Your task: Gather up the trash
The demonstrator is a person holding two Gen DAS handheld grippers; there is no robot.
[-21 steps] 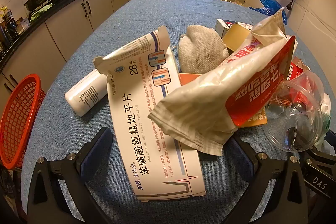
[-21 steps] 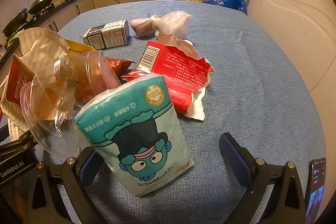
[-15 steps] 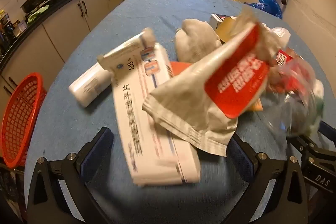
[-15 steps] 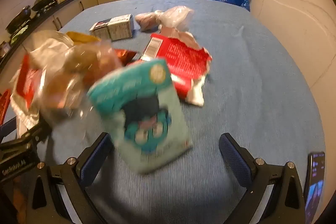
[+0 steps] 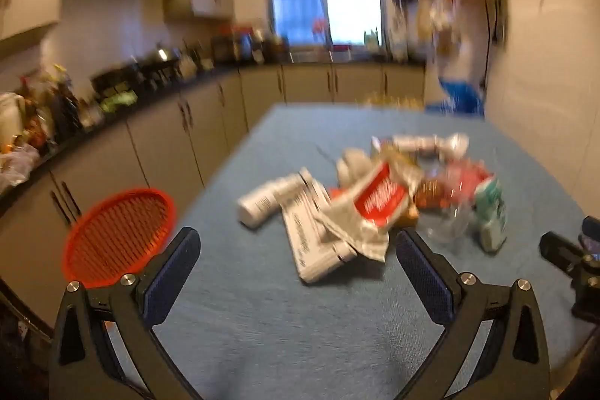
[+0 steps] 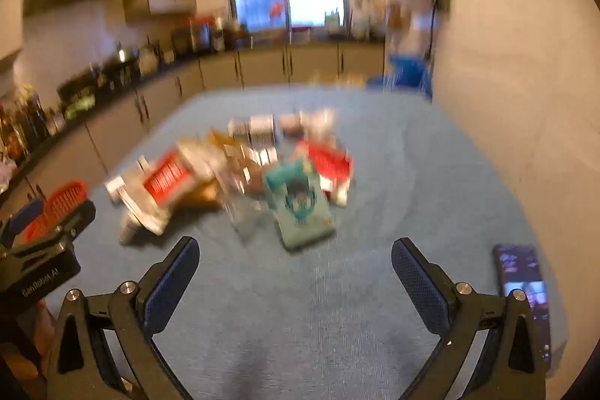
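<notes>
- Both grippers have pulled back and up from the trash pile: a moment ago the litter filled each wrist view, now it lies well ahead on the blue table (image 5: 262, 343), blurred by the motion.
- The left gripper (image 5: 296, 272) has its fingers spread wide with nothing between them; the right gripper (image 6: 296, 276) likewise stands fully spread and empty.
- Nothing has been picked up yet, so I judge that collecting is still to begin, with the hands perhaps choosing a first piece.
- The trash pile (image 5: 367, 205) sits mid-table, toward the right: a white bottle (image 5: 268, 199) at its left, a flattened white carton (image 5: 315, 242) nearest, a red-and-grey pouch (image 5: 375, 201) on top, a teal packet (image 6: 300, 208) at the right.
- A red basket (image 5: 116, 235) hangs off the table's left edge, well apart from the pile.
- A phone (image 6: 521, 287) lies near right.
</notes>
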